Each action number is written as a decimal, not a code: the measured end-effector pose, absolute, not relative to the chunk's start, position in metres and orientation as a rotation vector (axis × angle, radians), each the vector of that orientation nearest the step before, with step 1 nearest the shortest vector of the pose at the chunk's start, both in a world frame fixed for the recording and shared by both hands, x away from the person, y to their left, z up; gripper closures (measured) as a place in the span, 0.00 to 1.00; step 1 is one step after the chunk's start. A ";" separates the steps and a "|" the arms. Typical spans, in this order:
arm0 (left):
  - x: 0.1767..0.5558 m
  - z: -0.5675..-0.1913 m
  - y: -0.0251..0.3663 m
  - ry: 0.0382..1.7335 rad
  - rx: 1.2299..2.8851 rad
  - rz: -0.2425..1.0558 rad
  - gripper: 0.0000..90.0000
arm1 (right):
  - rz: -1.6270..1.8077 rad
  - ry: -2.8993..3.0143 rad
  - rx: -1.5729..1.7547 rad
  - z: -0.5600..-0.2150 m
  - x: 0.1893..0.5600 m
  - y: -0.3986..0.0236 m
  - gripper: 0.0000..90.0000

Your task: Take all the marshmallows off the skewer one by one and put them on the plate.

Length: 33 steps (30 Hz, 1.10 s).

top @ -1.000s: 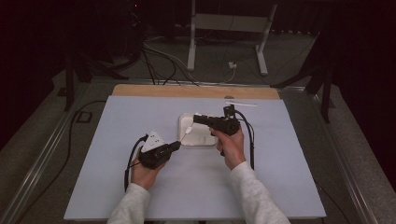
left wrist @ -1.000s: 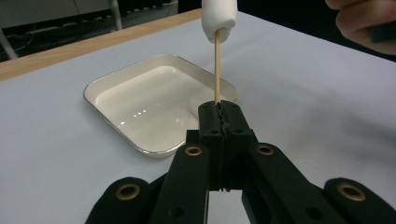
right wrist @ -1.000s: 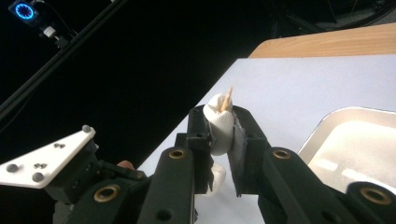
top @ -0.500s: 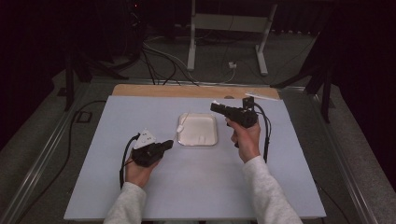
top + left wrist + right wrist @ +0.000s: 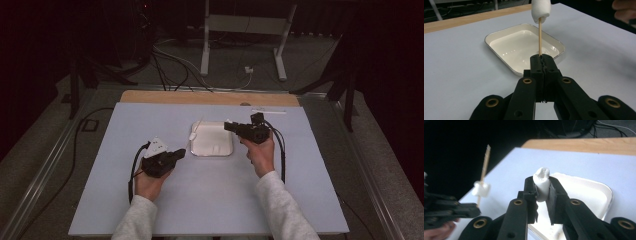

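A white rectangular tray [image 5: 212,146] [image 5: 506,50] [image 5: 596,191] lies mid-table. My left gripper [image 5: 180,153] [image 5: 541,58] sits to its left, shut on a wooden skewer [image 5: 540,35] [image 5: 484,161]. The skewer carries one white marshmallow [image 5: 194,134] [image 5: 540,10] [image 5: 481,189] and slants up over the tray's left edge. My right gripper [image 5: 228,125] [image 5: 541,182] hovers at the tray's right rim, pointing left. It is shut on a second marshmallow [image 5: 542,175], squeezed upright between its pads. In the right gripper view the left gripper [image 5: 451,211] is off to the left, apart from the held marshmallow.
A pale mat [image 5: 150,210] covers the table, with a wooden strip [image 5: 210,97] along the far edge. A thin white stick [image 5: 269,111] lies near the far right. Beyond the table, cables and stand legs [image 5: 205,45] are on the floor.
The right gripper drew back from over the tray toward its right rim, rose, then sank a little. The left gripper shifted slightly left with the skewer.
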<state>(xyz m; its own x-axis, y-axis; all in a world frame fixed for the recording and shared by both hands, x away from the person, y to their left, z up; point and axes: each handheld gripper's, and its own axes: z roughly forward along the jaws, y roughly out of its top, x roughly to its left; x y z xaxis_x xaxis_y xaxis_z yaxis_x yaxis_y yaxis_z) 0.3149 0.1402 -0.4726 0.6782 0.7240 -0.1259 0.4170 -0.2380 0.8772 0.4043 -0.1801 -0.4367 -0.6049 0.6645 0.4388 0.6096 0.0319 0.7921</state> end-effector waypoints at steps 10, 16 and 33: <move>0.315 -0.473 0.137 0.900 1.865 0.365 1.00 | 1.390 2.316 1.396 -0.472 0.409 -0.165 0.87; 0.315 -0.473 0.136 0.899 1.867 0.360 1.00 | 1.286 2.364 1.427 -0.489 0.411 -0.159 0.85; 0.316 -0.473 0.136 0.903 1.855 0.355 1.00 | 1.415 2.320 1.467 -0.477 0.408 -0.163 0.27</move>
<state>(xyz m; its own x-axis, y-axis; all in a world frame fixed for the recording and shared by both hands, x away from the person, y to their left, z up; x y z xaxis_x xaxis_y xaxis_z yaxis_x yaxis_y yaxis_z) 0.3155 0.1364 -0.4731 0.6778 0.7201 -0.1482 0.4260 -0.2203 0.8775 0.4083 -0.1626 -0.4774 -0.5477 0.7377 0.3948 0.6886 0.1294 0.7135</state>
